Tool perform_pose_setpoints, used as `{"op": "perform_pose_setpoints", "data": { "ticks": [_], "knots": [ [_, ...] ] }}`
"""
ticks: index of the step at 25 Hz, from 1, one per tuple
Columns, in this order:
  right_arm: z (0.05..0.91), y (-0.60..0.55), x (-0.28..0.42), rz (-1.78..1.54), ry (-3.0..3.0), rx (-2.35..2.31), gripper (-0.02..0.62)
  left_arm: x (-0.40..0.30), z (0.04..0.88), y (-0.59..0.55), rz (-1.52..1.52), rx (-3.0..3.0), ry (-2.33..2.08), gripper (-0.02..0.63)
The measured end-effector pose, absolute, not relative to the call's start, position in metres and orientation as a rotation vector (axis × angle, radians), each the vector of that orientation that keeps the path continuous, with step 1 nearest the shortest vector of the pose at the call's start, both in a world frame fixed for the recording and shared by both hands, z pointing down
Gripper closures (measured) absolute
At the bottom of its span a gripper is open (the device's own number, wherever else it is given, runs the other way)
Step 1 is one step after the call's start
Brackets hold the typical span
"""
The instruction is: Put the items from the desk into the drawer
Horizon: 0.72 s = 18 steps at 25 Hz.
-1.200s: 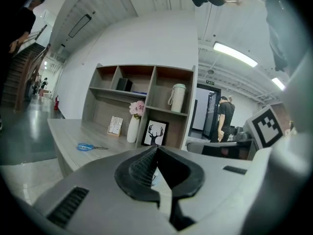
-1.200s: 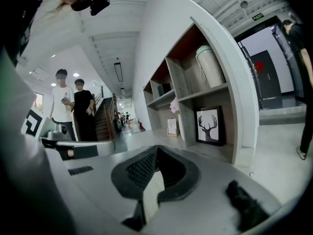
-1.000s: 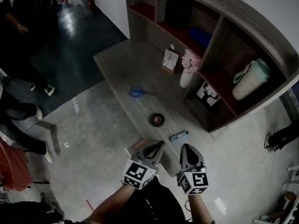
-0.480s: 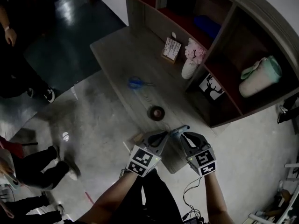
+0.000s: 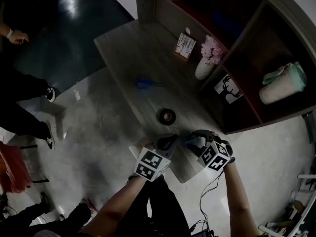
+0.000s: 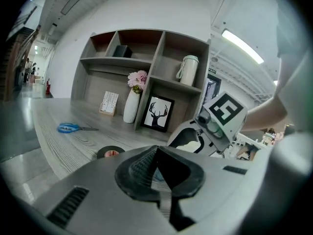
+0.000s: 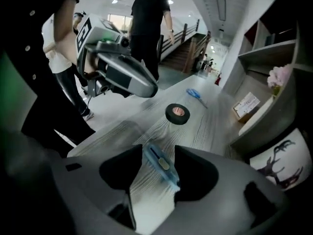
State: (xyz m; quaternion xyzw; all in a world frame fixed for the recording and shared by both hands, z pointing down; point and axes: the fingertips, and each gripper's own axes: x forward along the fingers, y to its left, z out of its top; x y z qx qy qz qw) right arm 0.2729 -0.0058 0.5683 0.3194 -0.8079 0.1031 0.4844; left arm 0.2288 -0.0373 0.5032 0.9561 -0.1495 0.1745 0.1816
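Two grippers hang close together over the near end of the grey wooden desk (image 7: 215, 126), almost nose to nose in the head view. My right gripper (image 7: 159, 152) tips steeply down at the desktop. Its jaws have just been opening and now stand apart, released. The blue utility knife (image 7: 162, 164) lies flat on the wood between them, its length running along the gap. Neither pad presses on it, though the left-hand pad sits very near its edge.

My left gripper (image 6: 156, 153) is clenched, the ribbed pads meeting at their tips with nothing between them. It points nearly level across the desk toward the shelf unit (image 6: 146, 58). The right gripper's marker cube shows just to the right in its view.

Farther along the desk lies a black tape roll (image 7: 177, 113), flat on the wood and well apart from the knife. Beyond that lie the blue-handled scissors (image 7: 194, 94). At the back, against the shelf unit, a white vase (image 6: 131, 106) of pink flowers stands upright. A framed deer picture (image 6: 159, 113) stands just beside it in the lower compartment, and a small card (image 6: 109, 103) stands on the vase's other side.

The head view is dim, and there the knife is only a faint bluish streak between the grippers, I think. People stand on the floor beyond the desk's edge.
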Motion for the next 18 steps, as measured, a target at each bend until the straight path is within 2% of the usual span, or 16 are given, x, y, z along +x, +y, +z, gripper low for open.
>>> {"op": "perform_pose_setpoints", "data": {
  "ticks": [10, 15, 18],
  "knots": [
    [0.608, -0.004, 0.288, 0.213, -1.816, 0.540, 0.383, 0.225, 0.521, -0.040, 0.523, 2.650, -0.437, 0.597],
    [0.618, -0.003, 0.289, 0.341, -1.793, 0.473, 0.385, 0.221, 0.526, -0.043, 0.541, 2.639, -0.452, 0.597],
    [0.620, -0.001, 0.289, 0.431, -1.787, 0.443, 0.414, 0.221, 0.527, -0.042, 0.534, 2.638, -0.459, 0.597]
  ]
}}
